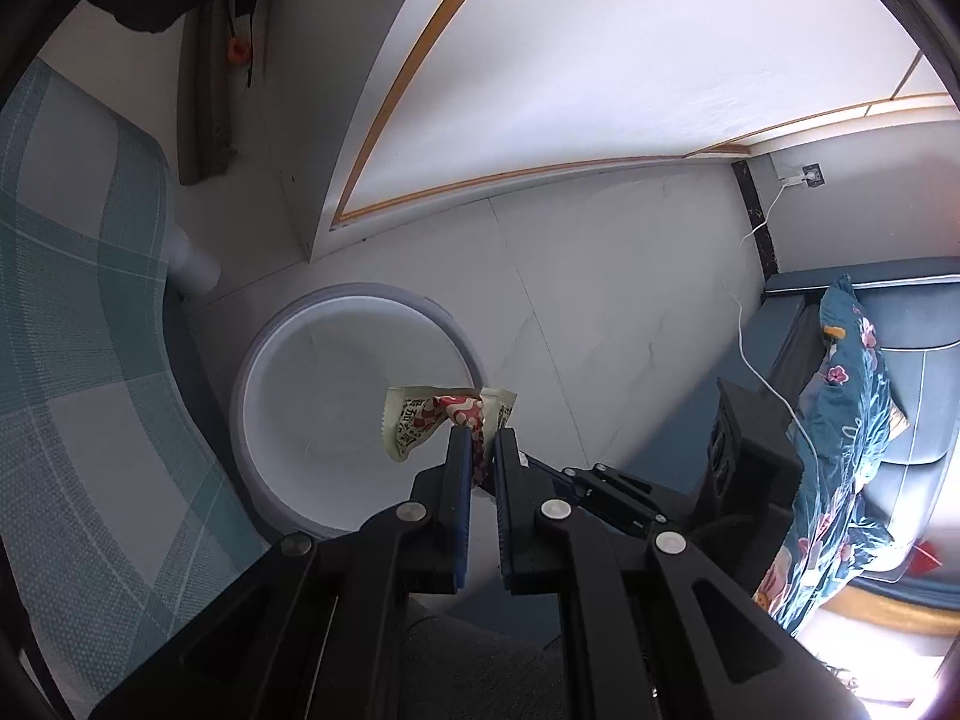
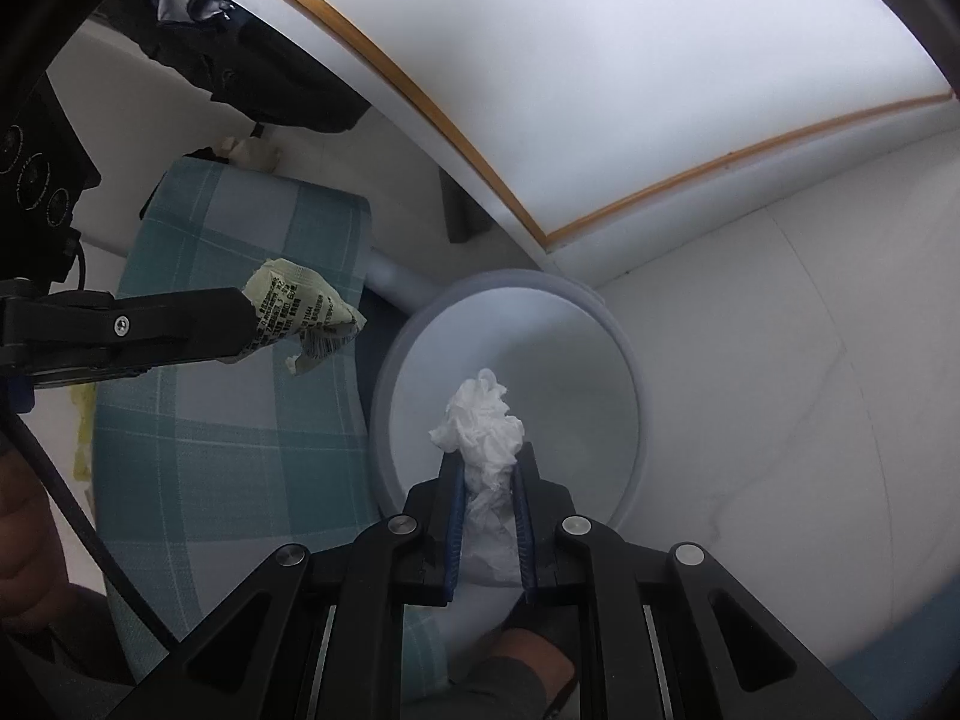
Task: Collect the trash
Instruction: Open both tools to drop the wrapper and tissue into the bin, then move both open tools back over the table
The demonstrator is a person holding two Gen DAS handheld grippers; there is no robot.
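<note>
Your left gripper (image 1: 482, 438) is closed on a snack wrapper (image 1: 447, 420), a pale yellow-green packet with red and white print. The wrapper is pinched by its lower right part between the two blue pads; most of it sticks out past the fingertips, up and to the left. In the left wrist view it hangs over the right side of the open mouth of the white bin (image 1: 300, 360), which stands on the light floor (image 1: 600, 276) below. In the right wrist view the same wrapper (image 2: 306, 318) appears from its printed back side, held at the tip of the left gripper (image 2: 243, 324), and there it shows in front of the checked teal cloth (image 2: 240, 420), left of the bin rim; how far it is from the bin I cannot tell from that view.

Your right gripper (image 2: 487, 462) is clamped on a crumpled white tissue (image 2: 483, 420). The tissue fills the gap between the fingers and bulges out above the fingertips. It is over the opening of the bin (image 2: 624, 372), near the middle of it, and nothing of it touches the rim.

The bin stands just beside the cloth-covered surface, and a white panel with an orange edge (image 2: 456, 126) rises behind it.
</note>
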